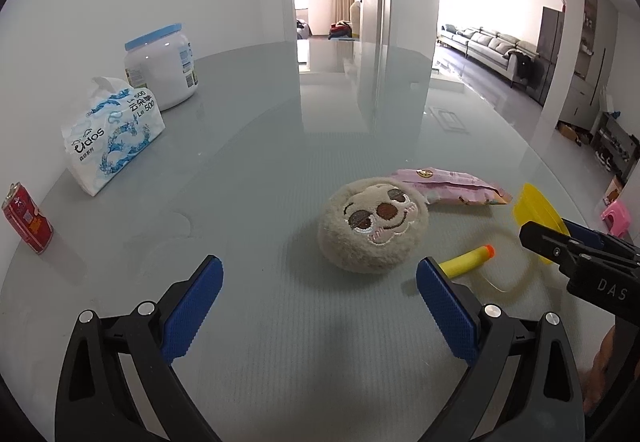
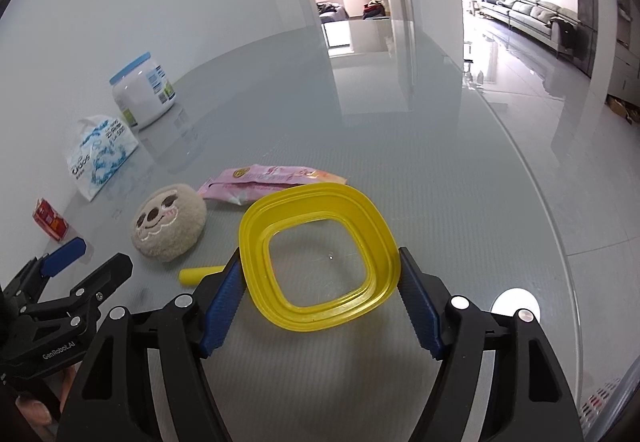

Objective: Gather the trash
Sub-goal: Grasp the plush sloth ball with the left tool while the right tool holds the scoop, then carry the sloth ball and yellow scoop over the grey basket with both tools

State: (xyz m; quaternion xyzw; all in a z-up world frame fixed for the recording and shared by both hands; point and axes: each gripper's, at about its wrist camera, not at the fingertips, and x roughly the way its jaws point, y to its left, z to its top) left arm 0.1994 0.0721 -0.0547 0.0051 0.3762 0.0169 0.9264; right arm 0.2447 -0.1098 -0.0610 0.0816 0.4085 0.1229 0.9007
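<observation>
Yellow square lid (image 2: 320, 258), rounded corners, clear centre panel, stepped rim: tilted, raised off the surface, its two side edges touching the blue pads of the right claw (image 2: 320, 284).

Pink snack wrapper (image 2: 260, 182), printed, crumpled, open at one end: lying flat on the surface, just behind the lid and beside the plush toy.

Yellow foam dart (image 1: 466, 260), orange tip: lying on its side on the surface, near the plush, partly hidden behind a claw finger in both views.
</observation>
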